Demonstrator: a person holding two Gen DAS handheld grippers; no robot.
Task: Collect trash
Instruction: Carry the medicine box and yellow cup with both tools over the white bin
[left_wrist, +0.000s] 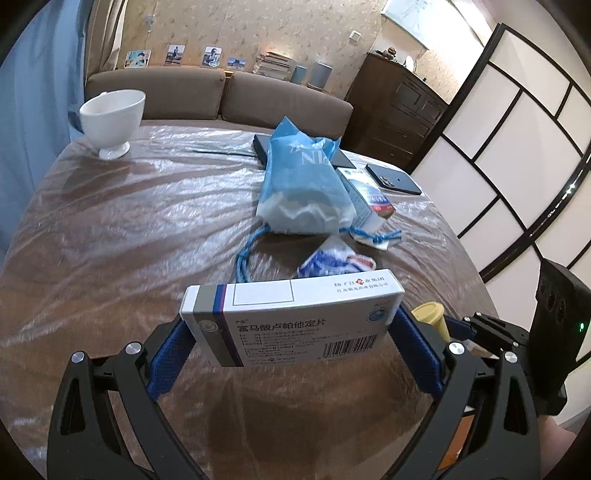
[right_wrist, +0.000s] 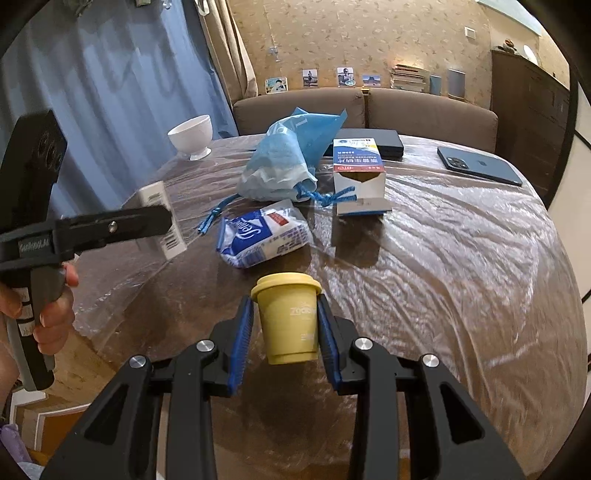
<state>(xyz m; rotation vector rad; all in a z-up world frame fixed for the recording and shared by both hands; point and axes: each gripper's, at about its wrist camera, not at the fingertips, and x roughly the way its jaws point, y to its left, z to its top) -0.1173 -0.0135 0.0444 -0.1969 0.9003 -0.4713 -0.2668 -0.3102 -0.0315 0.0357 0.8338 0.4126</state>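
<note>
My left gripper (left_wrist: 291, 325) is shut on a white medicine box (left_wrist: 295, 317) and holds it above the near part of the table; it also shows in the right wrist view (right_wrist: 162, 221). My right gripper (right_wrist: 286, 325) is shut on a yellow lidded cup (right_wrist: 288, 317), seen in the left wrist view (left_wrist: 430, 314) at the right. A blue drawstring bag (right_wrist: 280, 162) lies mid-table, also in the left wrist view (left_wrist: 306, 184). A crumpled blue-and-white tissue pack (right_wrist: 262, 236) lies before it. An opened blue-and-white carton (right_wrist: 358, 173) lies to its right.
The round table (right_wrist: 461, 258) is covered in clear plastic film. A white footed bowl (left_wrist: 110, 118) stands at the far left. A dark phone (right_wrist: 480, 166) and a black flat case (right_wrist: 373, 142) lie at the far right. A brown sofa (left_wrist: 221, 96) is behind.
</note>
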